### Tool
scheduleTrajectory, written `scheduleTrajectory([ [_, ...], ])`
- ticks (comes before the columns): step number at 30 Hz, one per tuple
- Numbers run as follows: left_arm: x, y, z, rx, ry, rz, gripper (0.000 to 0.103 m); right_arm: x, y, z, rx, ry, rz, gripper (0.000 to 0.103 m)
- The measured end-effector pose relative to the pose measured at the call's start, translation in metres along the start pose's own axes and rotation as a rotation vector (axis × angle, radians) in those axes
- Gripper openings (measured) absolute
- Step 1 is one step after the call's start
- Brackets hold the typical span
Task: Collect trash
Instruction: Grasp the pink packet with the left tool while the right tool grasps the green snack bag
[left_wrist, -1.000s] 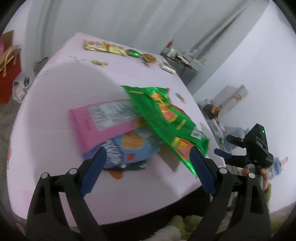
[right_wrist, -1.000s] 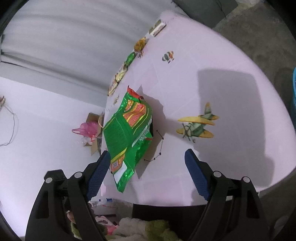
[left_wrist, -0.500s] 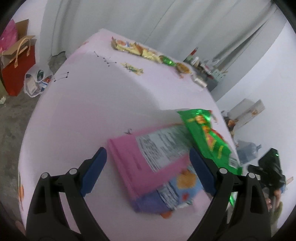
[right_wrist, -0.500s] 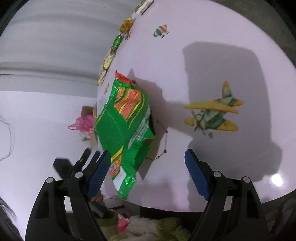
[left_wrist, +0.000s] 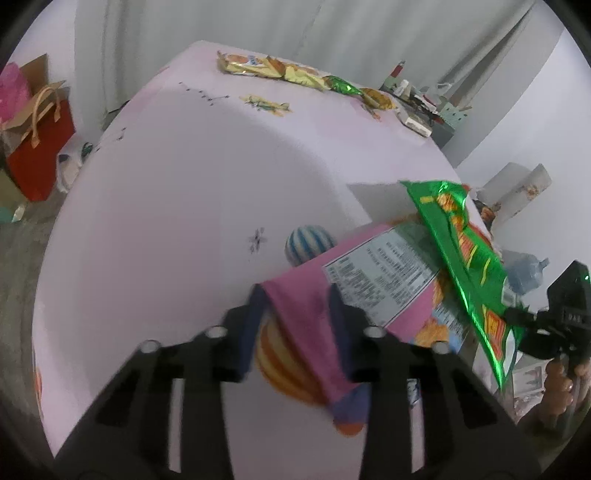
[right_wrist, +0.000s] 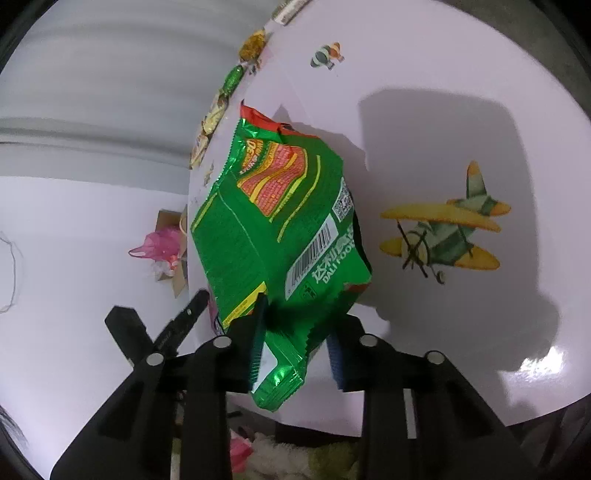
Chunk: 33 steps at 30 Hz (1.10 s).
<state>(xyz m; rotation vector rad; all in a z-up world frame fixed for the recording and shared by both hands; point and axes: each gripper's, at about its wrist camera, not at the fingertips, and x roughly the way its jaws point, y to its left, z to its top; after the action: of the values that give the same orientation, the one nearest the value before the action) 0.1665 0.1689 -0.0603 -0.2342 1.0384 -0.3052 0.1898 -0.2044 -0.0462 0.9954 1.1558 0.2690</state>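
Observation:
A pink snack packet (left_wrist: 369, 273) lies on the pink tablecloth (left_wrist: 184, 221) over a blue and purple packet (left_wrist: 351, 406). My left gripper (left_wrist: 295, 306) has its jaws closing, and its pads pinch the pink packet's near corner. A green snack bag (right_wrist: 273, 221) overlaps that pile at the table edge; in the left wrist view the green snack bag (left_wrist: 465, 251) stands raised on its side. My right gripper (right_wrist: 295, 328) also has its jaws closing, with the green bag's crumpled lower end squeezed between its fingers.
A row of small wrappers (left_wrist: 288, 72) lies along the far table edge. On the floor to the left stands a red gift bag (left_wrist: 40, 147). A cluttered shelf (left_wrist: 417, 99) is beyond the table. The cloth (right_wrist: 443, 110) bears a printed plane (right_wrist: 443, 229).
Both pairs of jaws have gone from wide apart to narrow. The left gripper came down onto the pink packet's corner. The green bag's end now sits between the right fingers.

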Motion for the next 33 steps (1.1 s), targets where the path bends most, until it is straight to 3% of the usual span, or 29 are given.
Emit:
scheduleTrajectory([
  [5, -0.017, -0.002, -0.028, -0.049, 0.033, -0.040, 0.015, -0.003, -0.001, -0.006, -0.035, -0.024, -0.032, 0.023],
  [9, -0.031, -0.007, -0.053, -0.073, 0.112, -0.168, 0.015, -0.002, -0.006, -0.009, -0.051, -0.027, -0.058, 0.022],
  [11, -0.038, -0.010, -0.062, -0.061, 0.131, -0.175, 0.023, -0.001, -0.009, -0.009, -0.053, -0.028, -0.062, 0.022],
  [13, -0.052, -0.010, -0.062, -0.045, 0.073, -0.107, 0.043, 0.001, -0.011, -0.008, -0.055, -0.029, -0.064, 0.022],
  [15, -0.063, -0.010, -0.053, -0.022, -0.008, -0.068, 0.049, 0.001, -0.012, -0.007, -0.059, -0.028, -0.065, 0.022],
  [19, -0.052, -0.009, -0.021, -0.037, -0.064, -0.093, 0.068, 0.002, -0.013, -0.008, -0.067, -0.029, -0.065, 0.021],
  [24, -0.006, -0.013, 0.006, -0.028, 0.053, -0.099, 0.068, 0.008, -0.007, -0.008, -0.103, -0.034, -0.094, 0.019],
  [29, 0.018, -0.018, 0.012, -0.009, 0.141, -0.194, 0.068, 0.011, -0.003, -0.008, -0.137, -0.042, -0.126, 0.017],
  [33, 0.021, -0.014, 0.009, -0.059, 0.188, -0.289, 0.068, 0.012, 0.000, -0.006, -0.149, -0.049, -0.140, 0.016],
])
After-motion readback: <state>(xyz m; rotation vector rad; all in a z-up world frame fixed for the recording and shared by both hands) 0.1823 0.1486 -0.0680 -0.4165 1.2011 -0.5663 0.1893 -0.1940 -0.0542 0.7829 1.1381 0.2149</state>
